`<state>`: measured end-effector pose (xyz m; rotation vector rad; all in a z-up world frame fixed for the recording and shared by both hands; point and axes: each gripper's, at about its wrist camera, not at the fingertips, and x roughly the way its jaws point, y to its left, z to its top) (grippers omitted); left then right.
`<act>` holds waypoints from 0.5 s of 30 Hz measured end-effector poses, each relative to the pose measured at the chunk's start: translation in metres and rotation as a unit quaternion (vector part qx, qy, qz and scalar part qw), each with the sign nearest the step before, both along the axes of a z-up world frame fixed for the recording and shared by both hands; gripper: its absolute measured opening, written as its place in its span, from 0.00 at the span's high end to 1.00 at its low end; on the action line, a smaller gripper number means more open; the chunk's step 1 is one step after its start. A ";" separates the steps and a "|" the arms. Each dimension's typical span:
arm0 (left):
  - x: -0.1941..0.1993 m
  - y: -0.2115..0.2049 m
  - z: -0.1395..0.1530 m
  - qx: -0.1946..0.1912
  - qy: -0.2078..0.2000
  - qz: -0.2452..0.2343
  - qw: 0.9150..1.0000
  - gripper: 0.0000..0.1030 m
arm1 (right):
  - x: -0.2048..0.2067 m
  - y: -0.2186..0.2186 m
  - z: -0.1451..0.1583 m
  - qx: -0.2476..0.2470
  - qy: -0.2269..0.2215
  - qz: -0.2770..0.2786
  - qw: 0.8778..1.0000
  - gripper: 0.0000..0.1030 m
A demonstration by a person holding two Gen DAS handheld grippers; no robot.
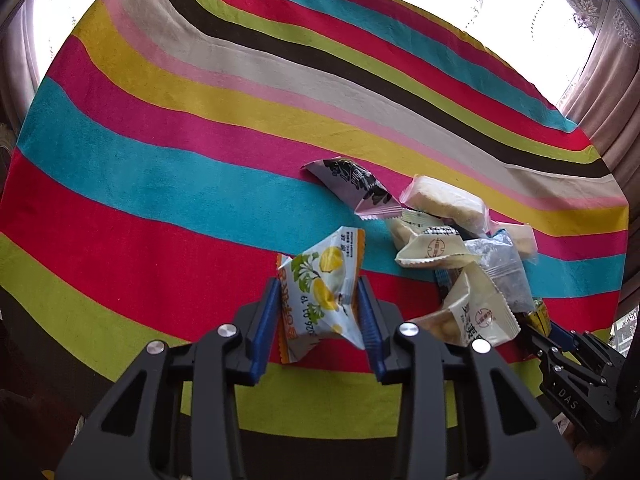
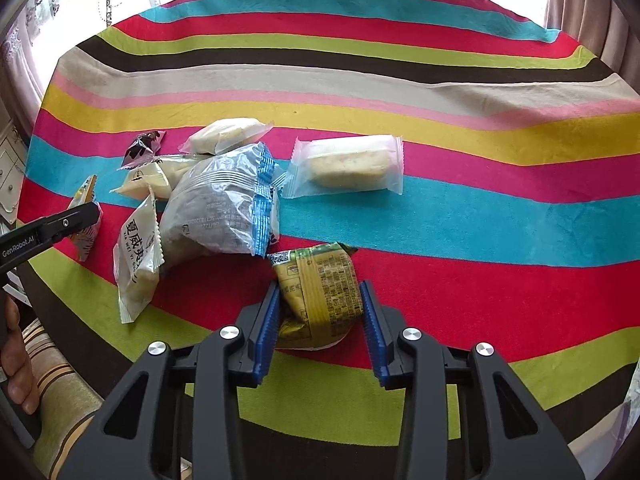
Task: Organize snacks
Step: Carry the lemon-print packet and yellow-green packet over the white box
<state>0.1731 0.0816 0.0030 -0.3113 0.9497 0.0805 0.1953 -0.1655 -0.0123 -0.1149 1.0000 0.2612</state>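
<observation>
My left gripper (image 1: 321,312) is shut on a white lemon-print packet (image 1: 320,280) with orange edges, both blue pads pressing its sides. In the right wrist view that gripper (image 2: 80,216) shows at the far left with the same packet. My right gripper (image 2: 319,312) is shut on a yellow-green packet (image 2: 320,292) that lies on the red stripe. A pile of snacks sits just beyond: a clear-and-blue bag (image 2: 224,208), a cream packet (image 2: 136,256), a purple-black packet (image 1: 352,188) and a clear-wrapped pale cake (image 2: 348,164). The right gripper's tip (image 1: 548,328) shows at the lower right of the left wrist view.
A brightly striped cloth (image 1: 160,200) covers the whole surface and runs far to the left of the pile. Curtains (image 1: 600,92) and a bright window lie past its far edge. A person's hand (image 2: 16,360) and a white drawer unit (image 2: 8,176) are at the left.
</observation>
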 end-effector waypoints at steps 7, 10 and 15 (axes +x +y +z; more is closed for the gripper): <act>-0.016 -0.006 0.006 0.002 -0.005 -0.006 1.000 0.64 | -0.017 -0.004 0.010 0.005 -0.006 -0.005 1.000 0.64; -0.024 -0.012 0.011 0.006 -0.007 -0.011 1.000 0.64 | -0.025 -0.007 0.014 0.010 -0.008 -0.008 1.000 0.64; -0.035 -0.026 0.018 0.016 -0.012 -0.024 1.000 0.64 | -0.037 -0.016 0.020 0.015 -0.012 -0.017 1.000 0.64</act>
